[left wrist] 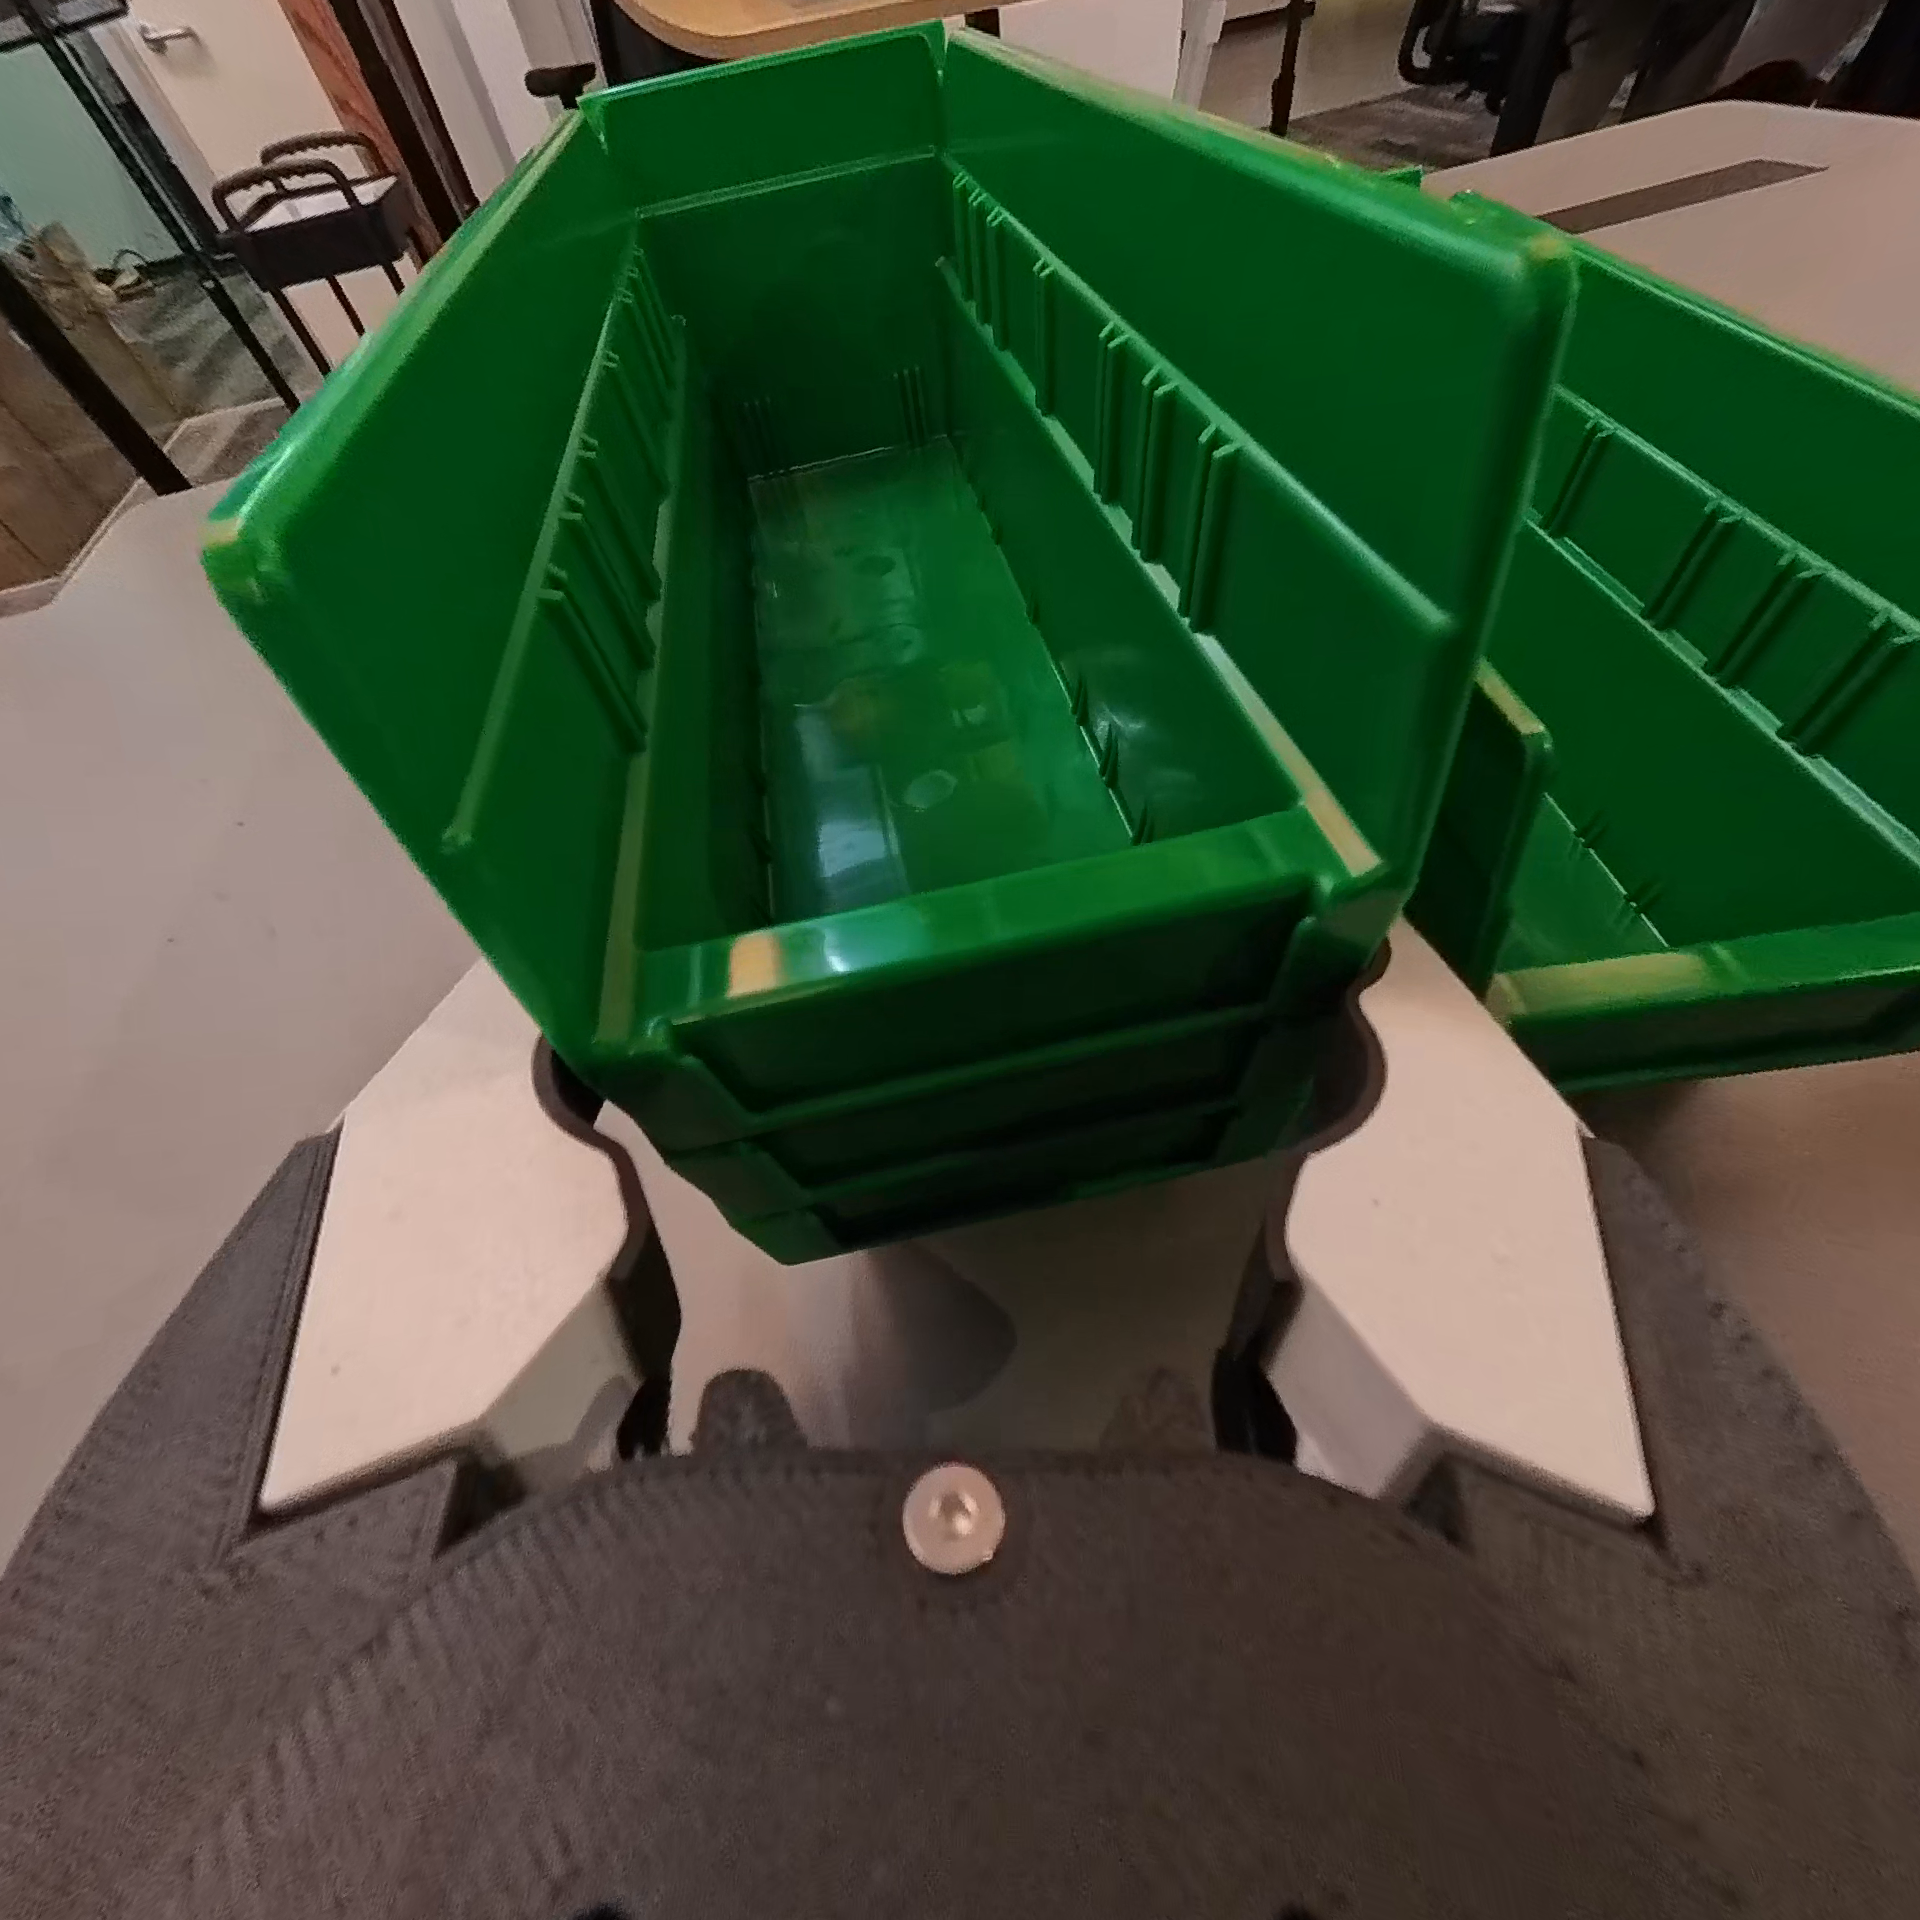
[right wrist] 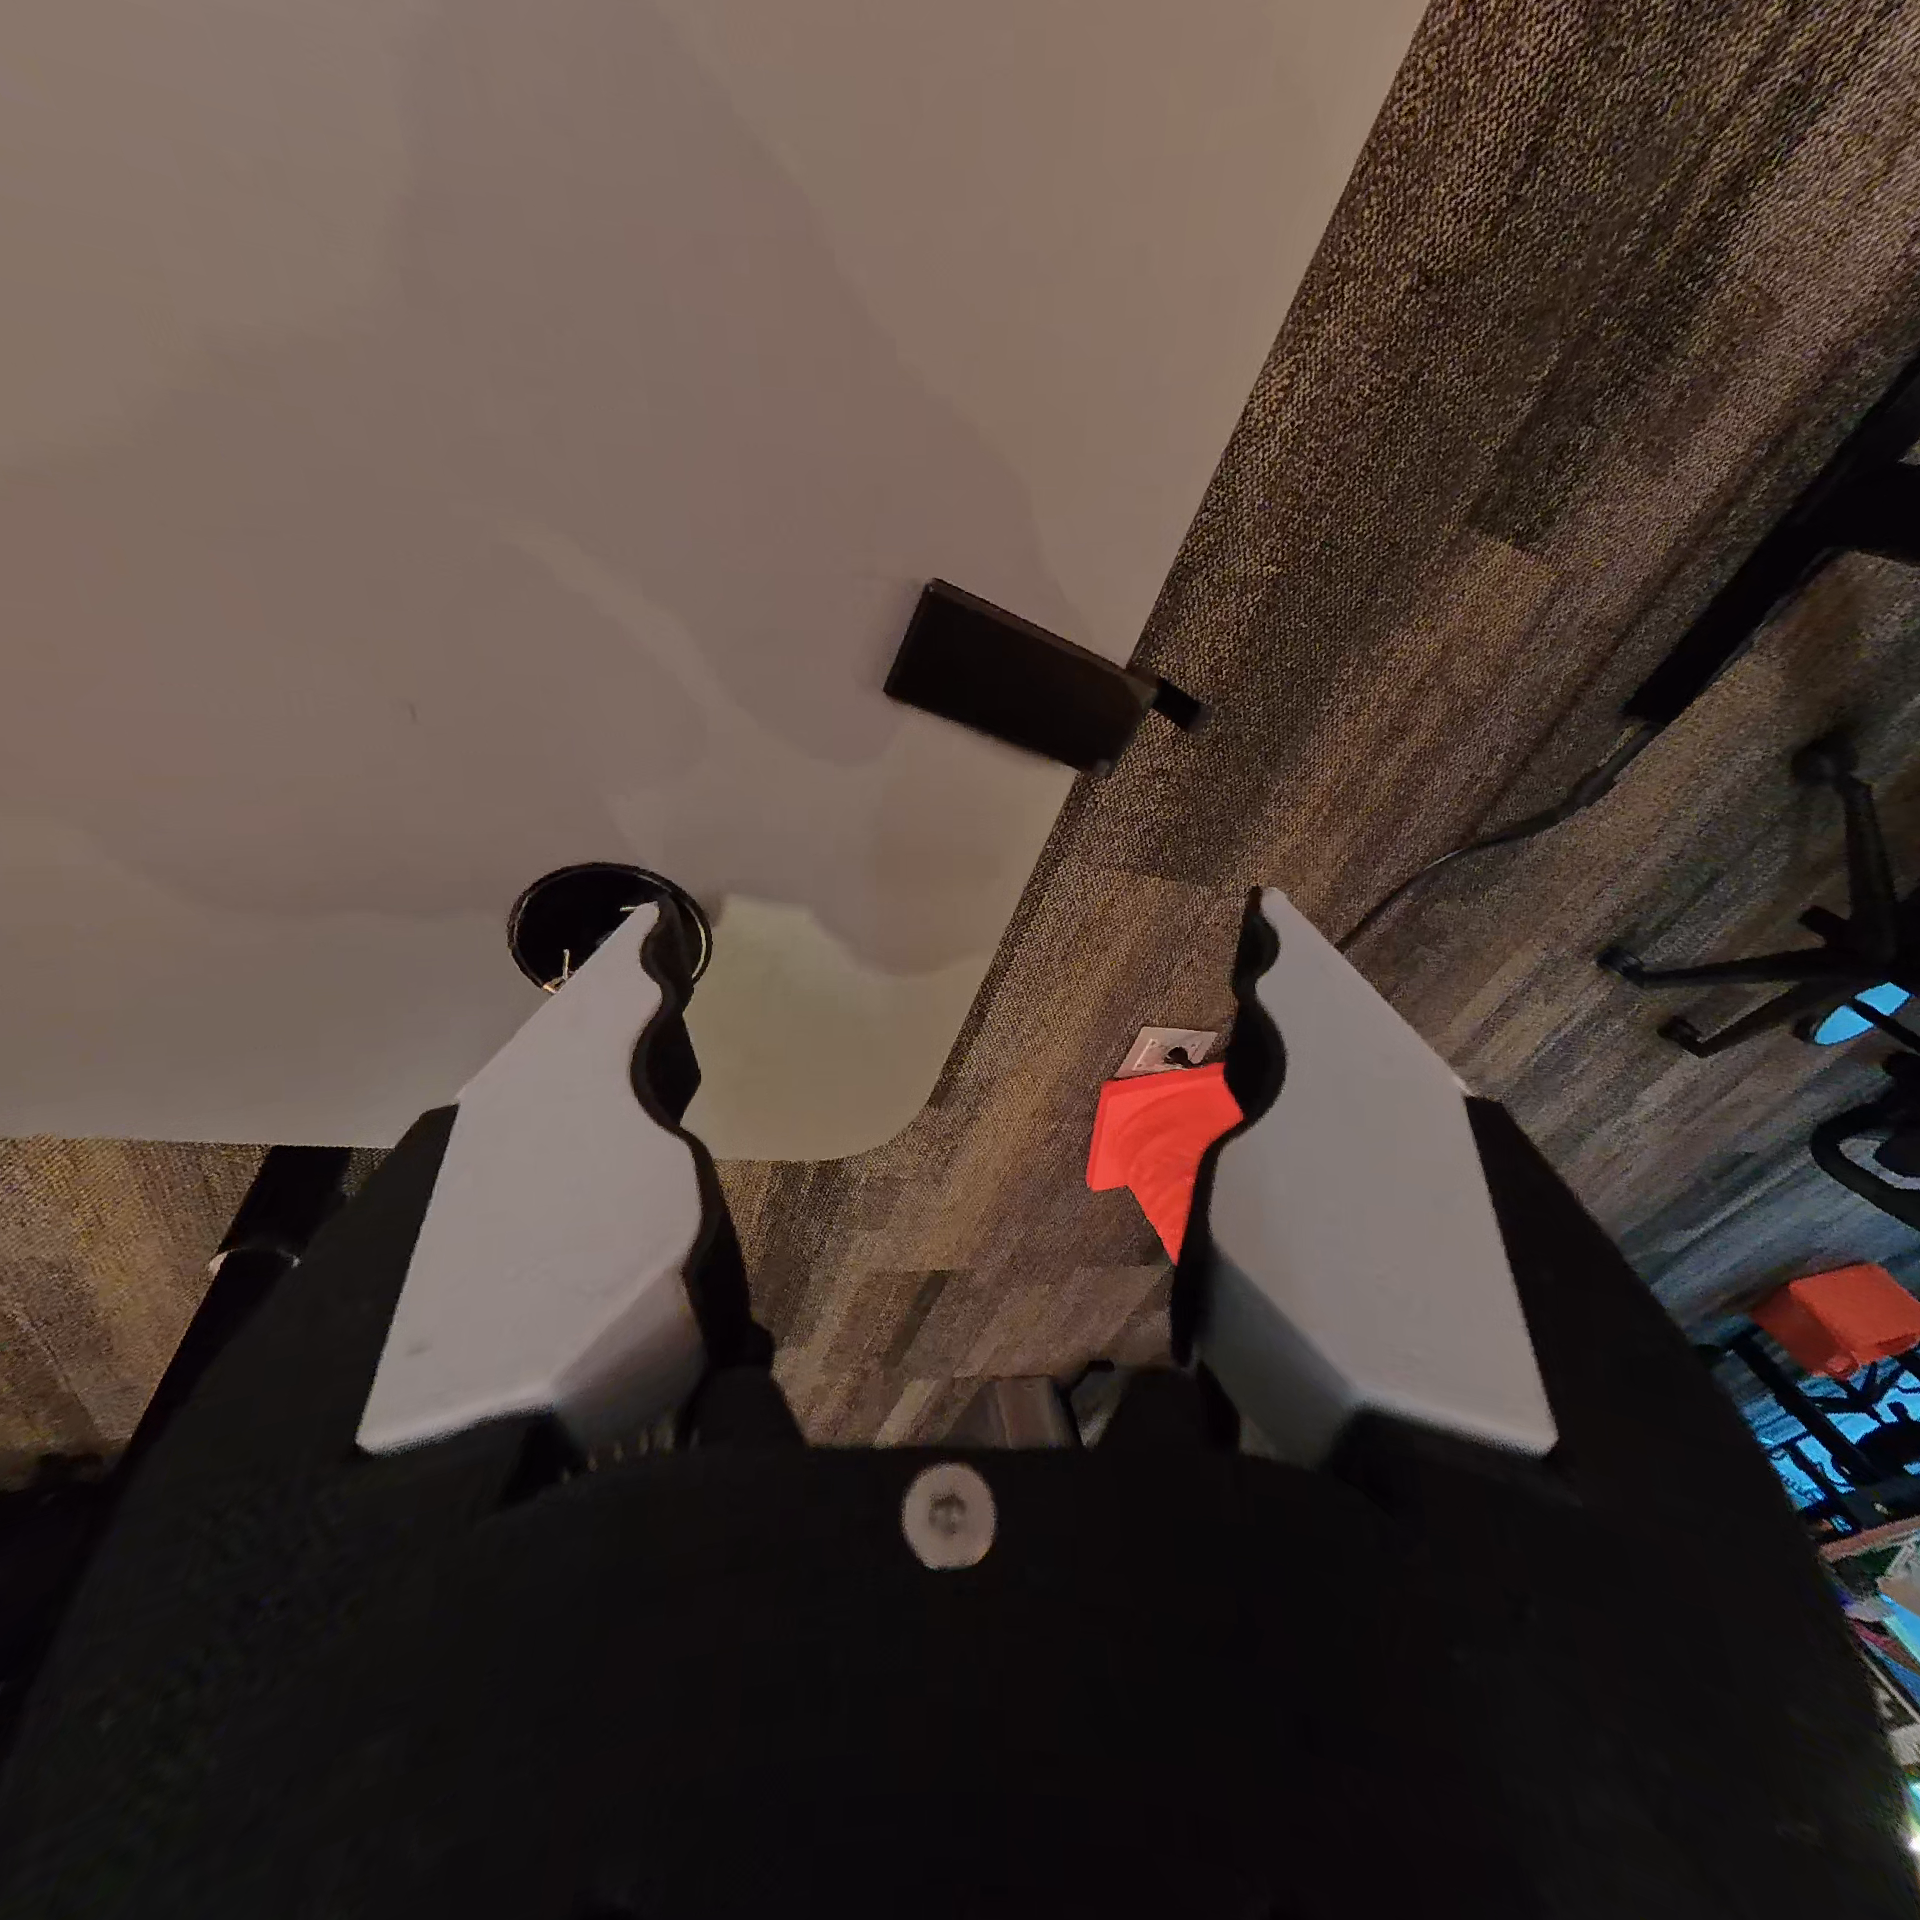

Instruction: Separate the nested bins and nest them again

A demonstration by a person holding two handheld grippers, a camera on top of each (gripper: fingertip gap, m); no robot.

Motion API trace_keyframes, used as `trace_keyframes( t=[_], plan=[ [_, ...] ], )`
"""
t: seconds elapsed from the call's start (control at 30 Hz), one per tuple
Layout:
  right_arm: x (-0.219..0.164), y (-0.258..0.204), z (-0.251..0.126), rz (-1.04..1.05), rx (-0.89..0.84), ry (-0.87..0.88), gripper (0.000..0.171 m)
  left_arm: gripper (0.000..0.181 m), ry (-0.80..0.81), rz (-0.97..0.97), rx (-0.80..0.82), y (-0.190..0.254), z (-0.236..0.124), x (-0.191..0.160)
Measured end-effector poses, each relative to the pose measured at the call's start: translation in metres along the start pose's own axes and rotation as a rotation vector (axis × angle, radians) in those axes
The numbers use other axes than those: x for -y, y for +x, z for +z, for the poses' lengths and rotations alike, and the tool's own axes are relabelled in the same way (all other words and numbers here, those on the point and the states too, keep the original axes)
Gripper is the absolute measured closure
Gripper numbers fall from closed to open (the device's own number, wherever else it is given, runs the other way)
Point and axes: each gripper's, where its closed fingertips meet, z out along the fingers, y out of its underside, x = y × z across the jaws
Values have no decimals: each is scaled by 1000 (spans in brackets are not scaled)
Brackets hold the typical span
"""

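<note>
A stack of nested green plastic bins [left wrist: 935, 644] fills the left wrist view, its long axis pointing away from me. My left gripper [left wrist: 961, 1060] is spread wide and shut on the near end of the stack, one finger at each front corner. The near end is held just above the table [left wrist: 156, 831], with a shadow beneath it. A separate green bin [left wrist: 1714, 748] lies on the table just to the right, touching or overlapping the stack's right wall. My right gripper [right wrist: 956, 909] is open and empty, pointing down at the table edge. No bin shows in the right wrist view.
In the right wrist view, a black flat box [right wrist: 1013, 675] sits at the edge of the table [right wrist: 416, 416], with a round cable hole [right wrist: 582, 925] beside my left finger. Carpet floor [right wrist: 1455, 520] lies beyond, with a red object [right wrist: 1153, 1143] on it. Chairs and a cart [left wrist: 301, 229] stand behind the table.
</note>
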Motion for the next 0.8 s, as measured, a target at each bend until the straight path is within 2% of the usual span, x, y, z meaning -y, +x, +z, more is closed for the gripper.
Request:
trace_keyframes(
  t=[0.43,0.5,0.57,0.67,0.8],
  plan=[
    [3,-2,16,-14,-19,21,66,43,-49,-16,-11,3,12,-21],
    [3,-4,19,-11,-21,33,40,43,-50,-17,-11,3,13,-24],
    [3,-4,14,-12,-59,39,37,43,-62,-26,-16,3,14,-28],
    [29,-7,-27,-19,-158,171,37,44,-71,-34,-16,3,14,-32],
    [114,-58,-123,-214,-263,431,40,45,-79,-28,-14,1,15,-34]
  ],
)
